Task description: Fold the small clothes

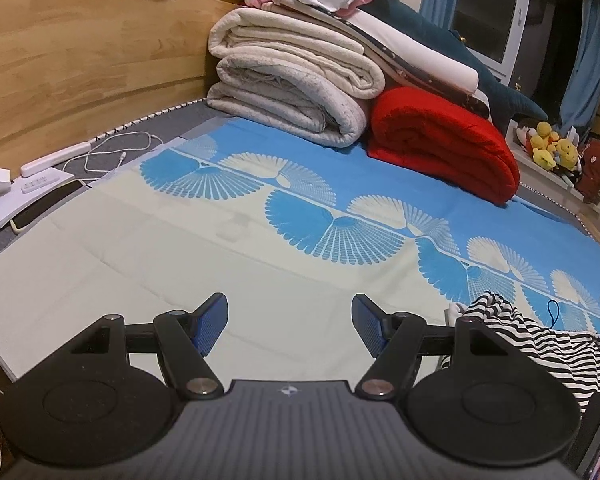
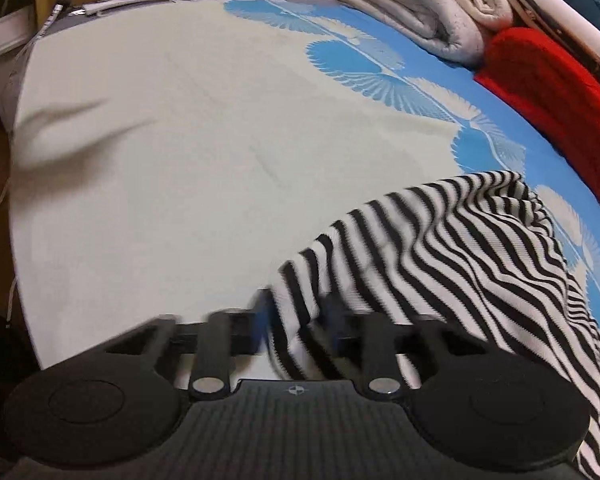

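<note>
A black-and-white striped garment (image 2: 452,248) lies bunched on the cream and blue bed sheet (image 2: 180,140). In the right wrist view its edge runs between the blurred fingers of my right gripper (image 2: 296,320), which are closed in on the cloth. The garment also shows at the lower right of the left wrist view (image 1: 540,344). My left gripper (image 1: 288,320) is open and empty, low over the cream part of the sheet (image 1: 140,264), to the left of the garment.
Folded white blankets (image 1: 300,80) and a red blanket (image 1: 444,140) are stacked at the far side of the bed. A power strip, cable, phone and remote (image 1: 40,184) lie at the left by the wooden headboard (image 1: 80,64). Plush toys (image 1: 548,148) sit by the window.
</note>
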`<state>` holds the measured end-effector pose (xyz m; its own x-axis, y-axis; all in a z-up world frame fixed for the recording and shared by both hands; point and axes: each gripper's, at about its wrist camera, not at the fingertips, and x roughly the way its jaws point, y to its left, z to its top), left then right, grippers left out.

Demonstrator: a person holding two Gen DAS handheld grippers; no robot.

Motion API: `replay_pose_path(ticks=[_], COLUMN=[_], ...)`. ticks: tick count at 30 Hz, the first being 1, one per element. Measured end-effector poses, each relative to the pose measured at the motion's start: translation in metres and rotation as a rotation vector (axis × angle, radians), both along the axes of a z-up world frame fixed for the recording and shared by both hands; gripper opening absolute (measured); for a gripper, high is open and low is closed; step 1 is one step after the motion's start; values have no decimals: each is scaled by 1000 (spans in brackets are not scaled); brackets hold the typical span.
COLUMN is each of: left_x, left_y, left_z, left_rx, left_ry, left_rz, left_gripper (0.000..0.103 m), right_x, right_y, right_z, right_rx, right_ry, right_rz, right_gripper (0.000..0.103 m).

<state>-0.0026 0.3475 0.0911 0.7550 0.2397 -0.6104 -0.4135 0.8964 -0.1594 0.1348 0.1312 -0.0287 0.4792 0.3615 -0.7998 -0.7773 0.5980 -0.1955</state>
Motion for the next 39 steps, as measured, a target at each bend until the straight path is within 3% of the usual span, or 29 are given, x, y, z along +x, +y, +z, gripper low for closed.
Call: replay_pose_path(ticks=[4, 8, 13, 16, 18, 22, 25, 27, 30, 32, 34, 36, 39], left_x=[-1, -2, -1, 2, 5, 20, 36, 46, 63, 76, 88, 98, 109], left_y=[-1, -2, -7, -11, -17, -39, -65, -82, -110, -129, -148, -167, -197], left_z=[0, -1, 0, 2, 3, 7, 9, 9, 8, 6, 3, 0, -4], left_rx=[4, 12, 10, -12, -32, -41, -19, -12, -15, -21, -25, -17, 20], left_ry=[1, 4, 8, 7, 4, 5, 9, 9, 13, 21, 33, 44, 58], left_rz=[3, 5, 9, 17, 20, -7, -63, -95, -143, -171, -204, -239, -302], left_gripper=[74, 74, 74, 74, 74, 74, 74, 74, 74, 74, 74, 74, 74], right_x=[-6, -29, -41, -36, -23, -3, -7, -17, -38, -44, -46, -52, -57], right_y=[3, 9, 5, -10, -38, -149, -250, -316, -398, -440, -474, -501, -522], right_z=[11, 37, 77, 106, 130, 174, 180, 169, 138, 107, 78, 65, 85], right_rx=[16, 40, 176, 292, 395, 639, 767, 819, 808, 731, 706, 711, 720], right_ry=[-41, -124, -112, -99, -97, -101, -107, -108, -100, 17, 174, 280, 214], right_rz=[14, 88, 71, -8, -112, -447, -732, -918, -1192, -1391, -1505, -1557, -1512], right_gripper=[6, 6, 5, 5, 5, 5, 5, 5, 5, 5, 5, 10, 10])
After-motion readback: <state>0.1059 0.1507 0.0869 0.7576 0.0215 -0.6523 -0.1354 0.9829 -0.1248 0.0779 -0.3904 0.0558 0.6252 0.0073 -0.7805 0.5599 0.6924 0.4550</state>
